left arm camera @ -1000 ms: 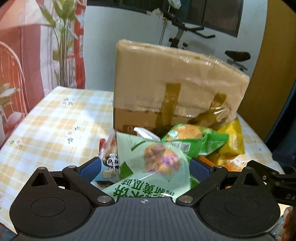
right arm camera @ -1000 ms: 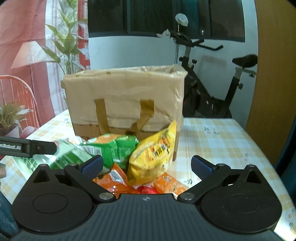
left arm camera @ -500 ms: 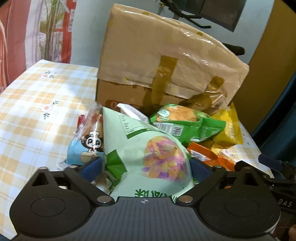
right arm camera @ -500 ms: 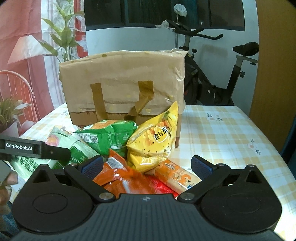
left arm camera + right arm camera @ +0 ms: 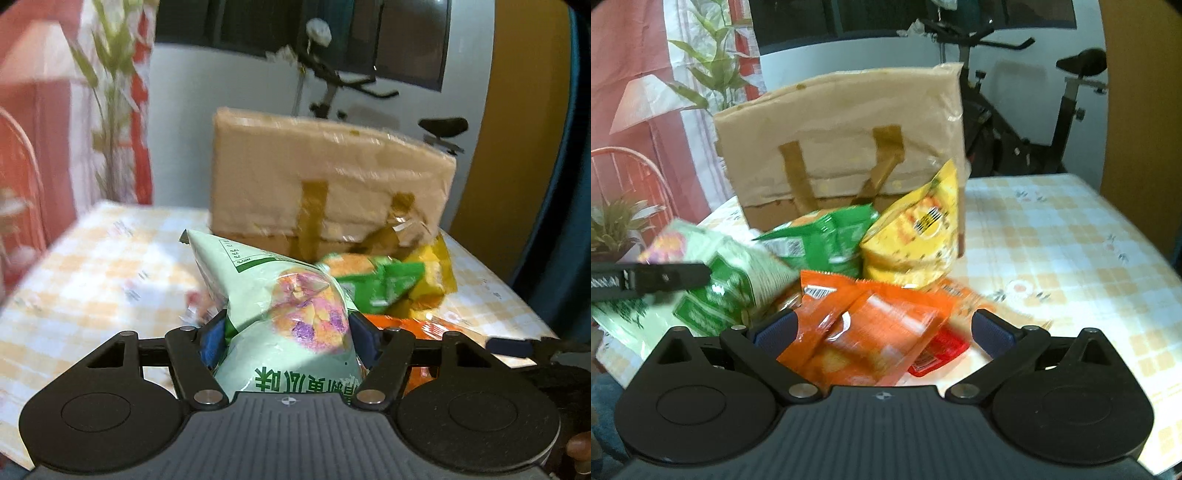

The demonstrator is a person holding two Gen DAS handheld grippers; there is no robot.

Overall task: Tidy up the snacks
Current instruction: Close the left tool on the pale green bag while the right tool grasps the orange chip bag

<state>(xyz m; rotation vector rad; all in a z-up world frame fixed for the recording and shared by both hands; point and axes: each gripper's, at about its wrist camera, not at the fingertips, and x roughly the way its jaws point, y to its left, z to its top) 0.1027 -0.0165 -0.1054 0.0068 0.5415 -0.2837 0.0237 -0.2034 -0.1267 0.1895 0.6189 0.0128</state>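
The left gripper [image 5: 287,339] has just been closing its jaws, and where a second ago the blue pads stood wide on either side of the pale green snack bag [image 5: 284,314], they now press into its flanks, pinching it so the foil puckers between them and its top corner sticks up ahead of the fingers. The right gripper [image 5: 884,328] has come down lower over the pile; its jaws stand wide and grip nothing, with the orange packets [image 5: 864,332] lying between and just ahead of its pads. The held bag is mint green with a pink and purple picture and dark green characters printed near the gripper's body. Beyond it, ahead and to the right, lie a bright green packet [image 5: 373,284] and a yellow bag [image 5: 430,275]; from the right gripper's view a small red packet [image 5: 938,352] peeks out beside the orange ones. Behind the pile stands a tan paper bag [image 5: 328,184] with brown handles, upright. Everything rests on a table [image 5: 92,280] under a yellow checked cloth with small flowers. Farther off are an exercise bike [image 5: 1034,122], a leafy plant [image 5: 713,55], a red-and-white curtain [image 5: 635,48] and a dark window.
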